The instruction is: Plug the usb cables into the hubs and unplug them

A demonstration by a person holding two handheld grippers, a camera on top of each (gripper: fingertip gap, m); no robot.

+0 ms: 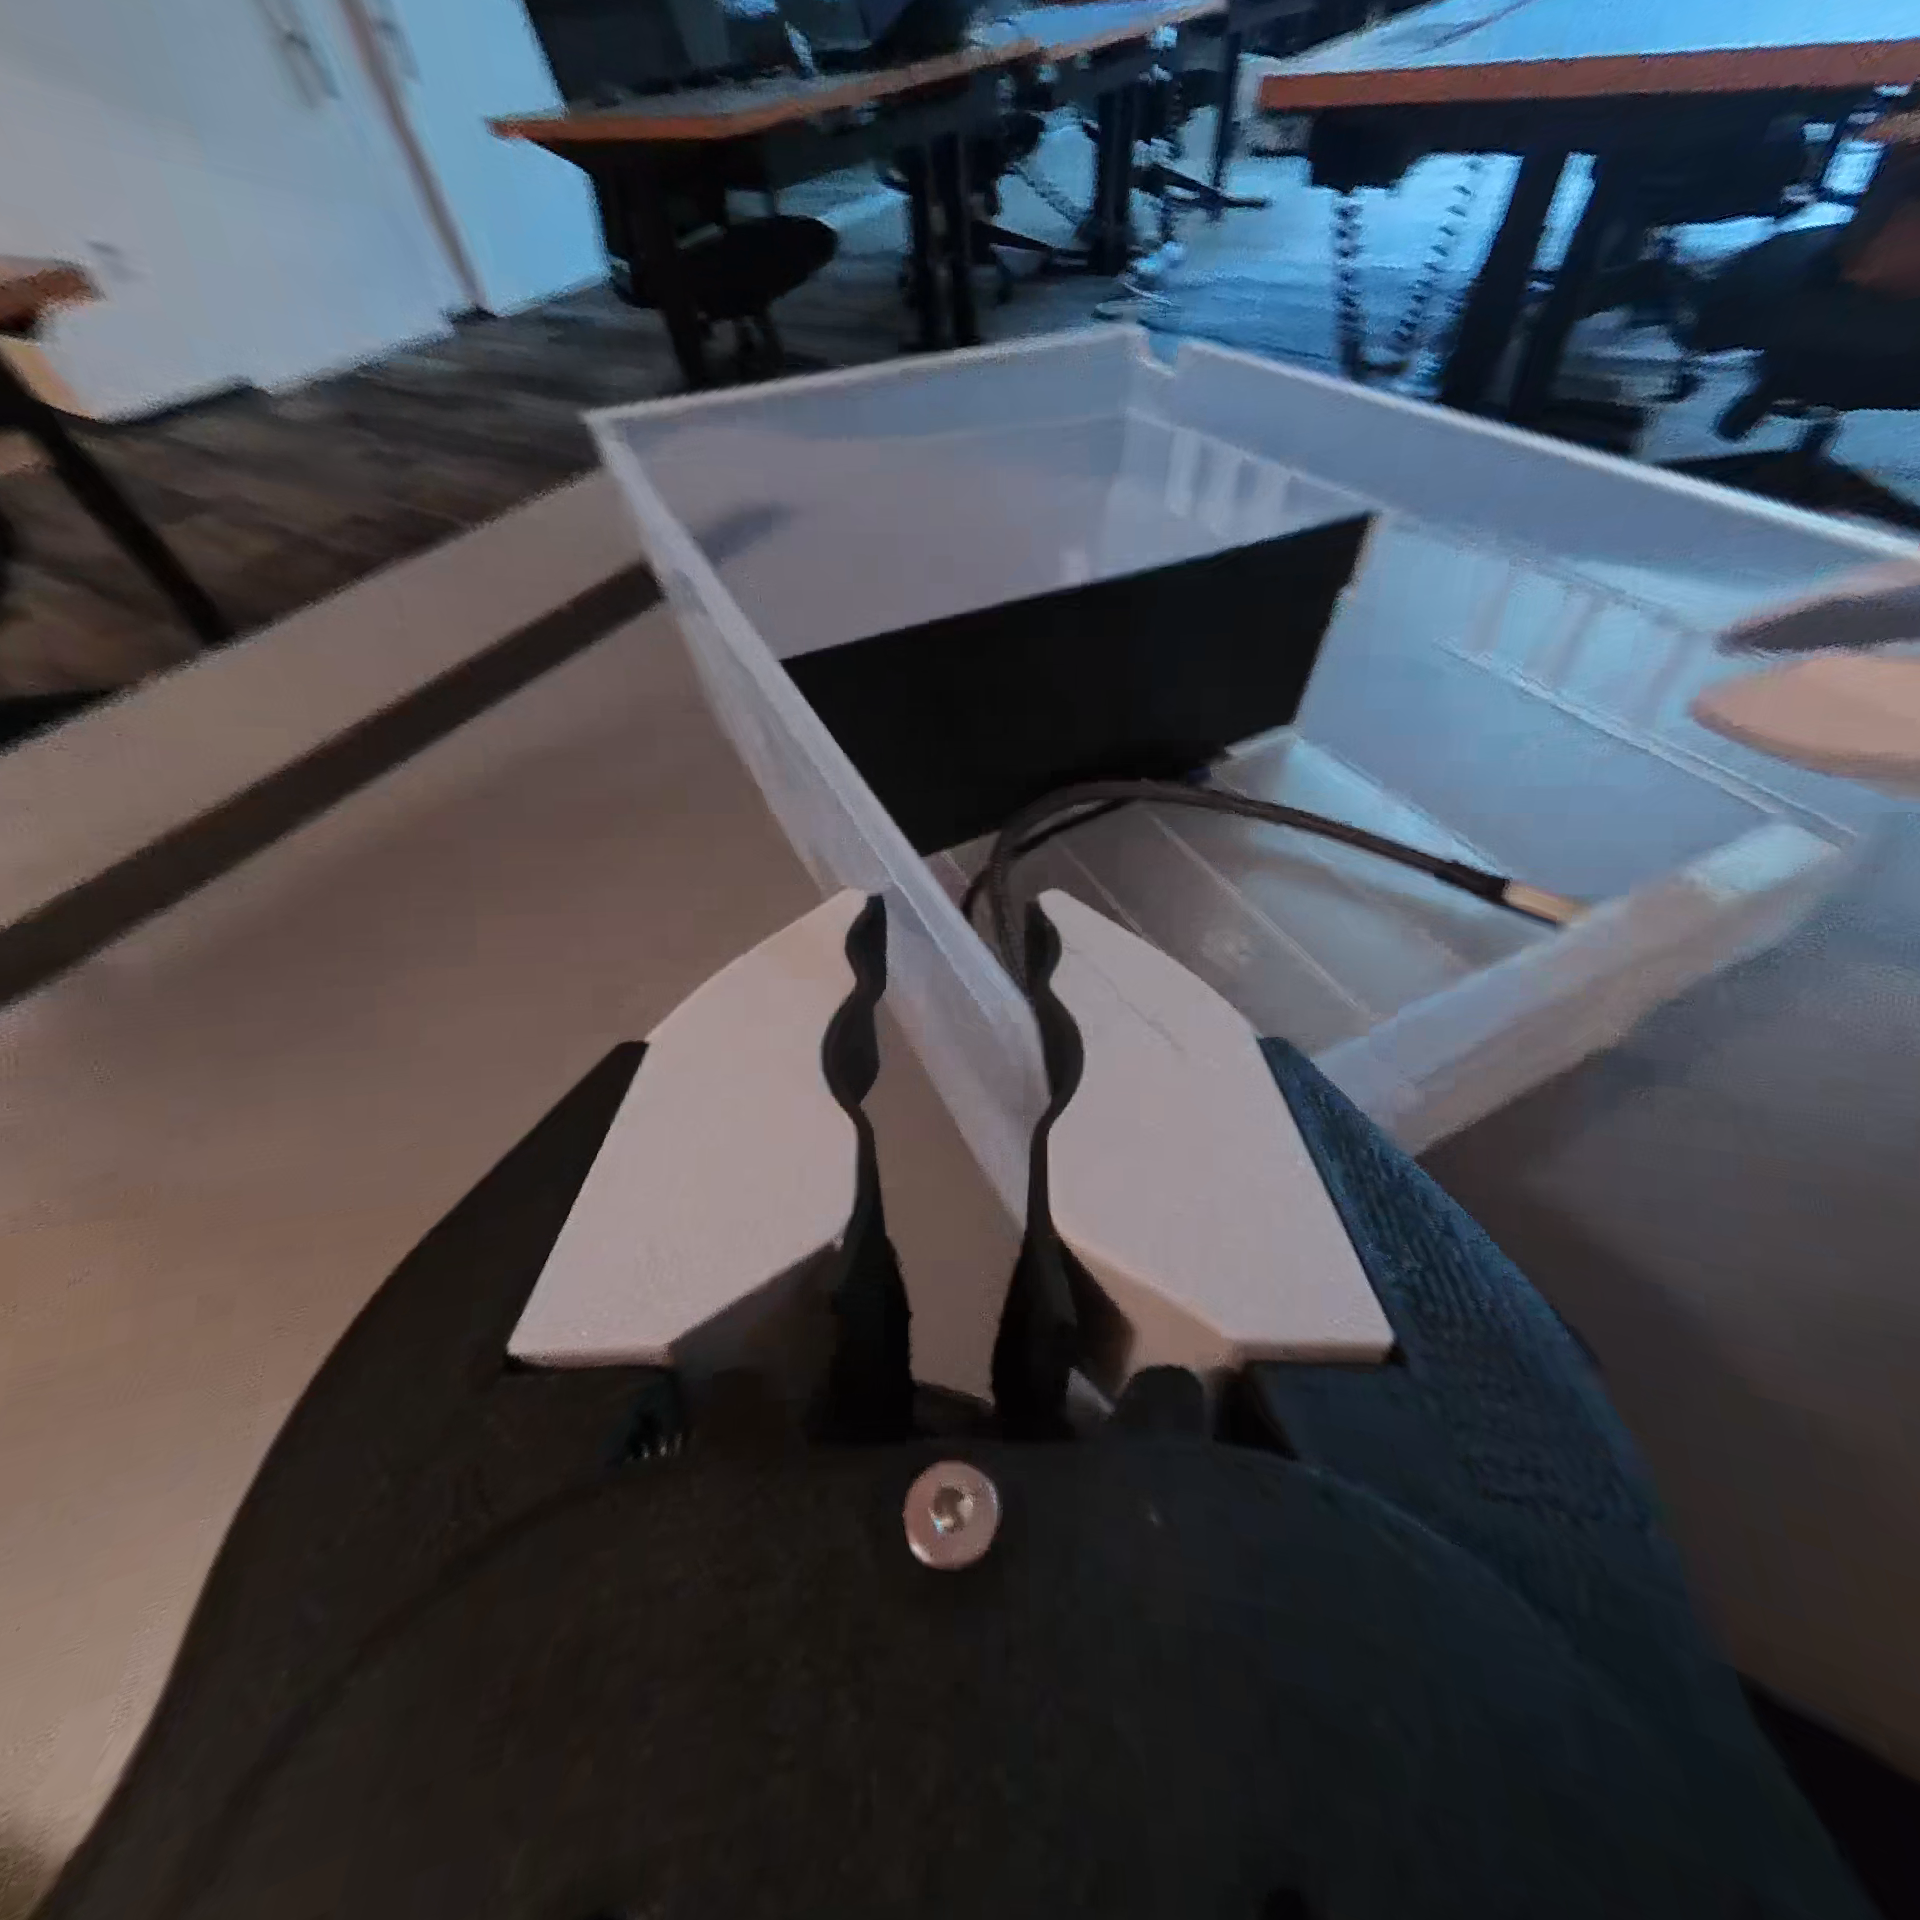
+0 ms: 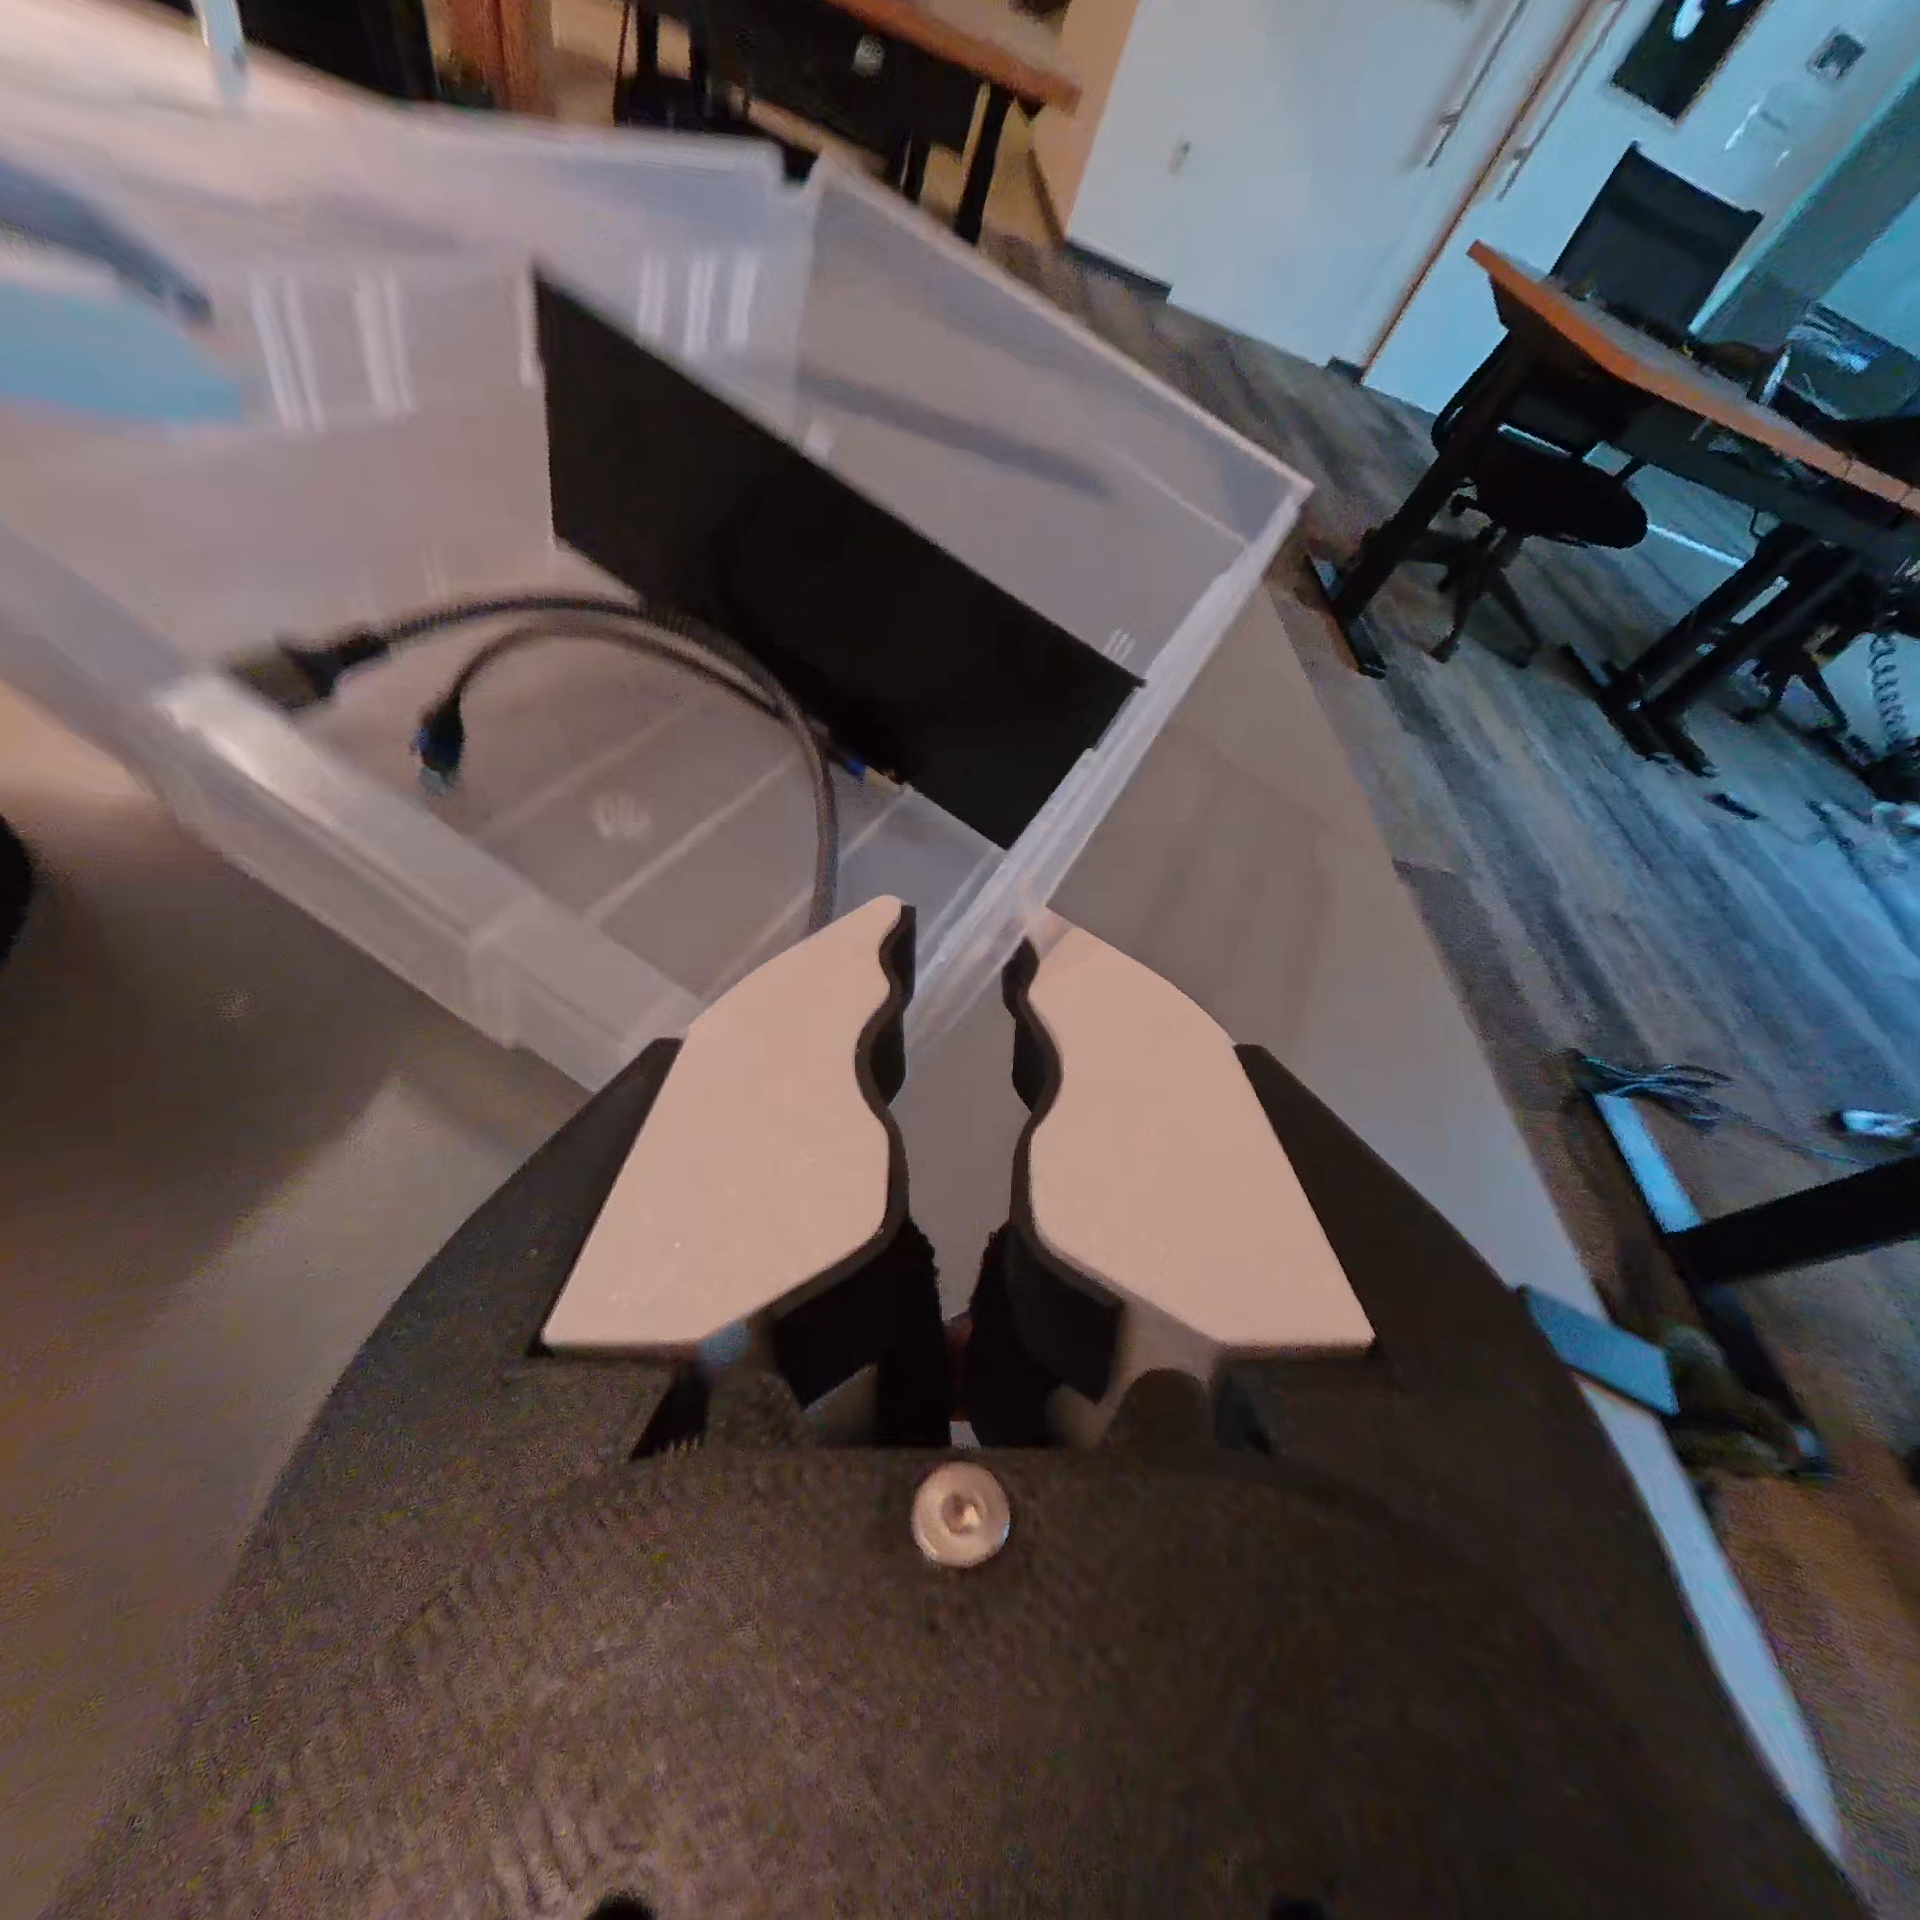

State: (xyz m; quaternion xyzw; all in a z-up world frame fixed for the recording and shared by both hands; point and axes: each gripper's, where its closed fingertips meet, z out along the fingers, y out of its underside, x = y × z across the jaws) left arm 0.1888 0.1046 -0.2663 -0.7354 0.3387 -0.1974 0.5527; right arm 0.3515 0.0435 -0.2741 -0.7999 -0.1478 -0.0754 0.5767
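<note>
A clear plastic bin (image 1: 1558, 623) stands on the pale table and holds a black box-shaped hub (image 1: 1070, 675), also in the right wrist view (image 2: 831, 582). Black braided usb cables (image 1: 1247, 805) curve out from the hub across the bin floor; their loose plugs (image 2: 436, 743) lie free. My left gripper (image 1: 956, 925) is shut on the bin's left wall (image 1: 935, 966). My right gripper (image 2: 964, 935) is shut on the bin's right wall (image 2: 1091, 790) near its front corner. Each gripper shows blurred at the edge of the other's view.
The table (image 1: 364, 1039) has a dark strip near its far edge (image 1: 312, 790). Its right edge (image 2: 1455, 987) drops to a wood-pattern floor. Desks and office chairs (image 2: 1558, 509) stand beyond, with cables on the floor (image 2: 1652, 1091).
</note>
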